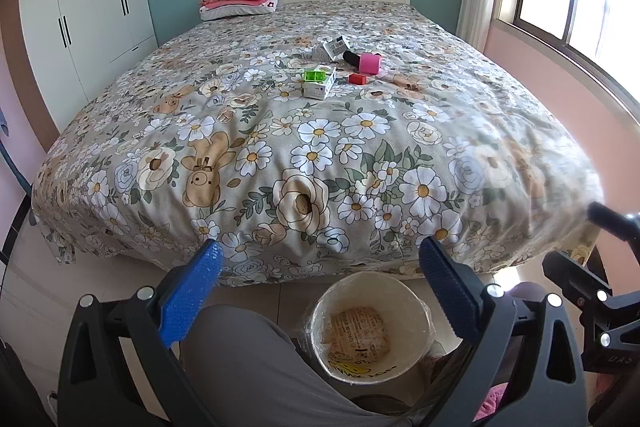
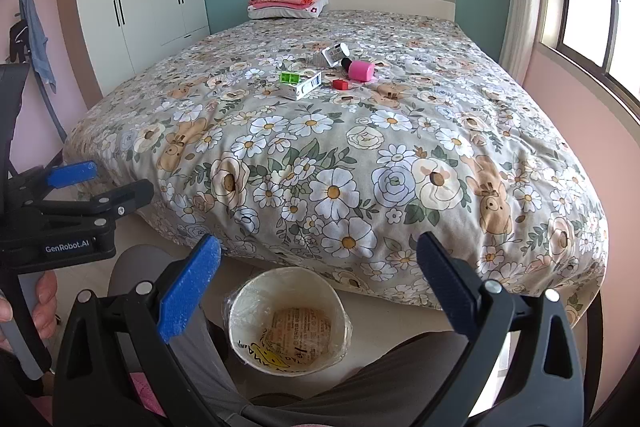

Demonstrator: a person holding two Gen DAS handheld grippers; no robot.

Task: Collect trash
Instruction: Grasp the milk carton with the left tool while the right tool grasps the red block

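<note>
Left claw: the left claw [image 1: 320, 275] is spread wide and holds nothing, above the bin.
Right claw: the right claw [image 2: 318, 265] is equally wide apart and empty, also over the bin.
Bin: the paper bin [image 1: 370, 327] stands on the floor at the foot of the bed [image 1: 312, 147], with a printed wrapper [image 1: 362, 333] inside.
Trash: a green block [image 1: 314, 75], white box [image 1: 320, 89], red cube [image 1: 357, 79], pink roll [image 1: 370, 63] and crumpled packet [image 1: 334, 47] lie mid-bed, well apart from the bin.
</note>
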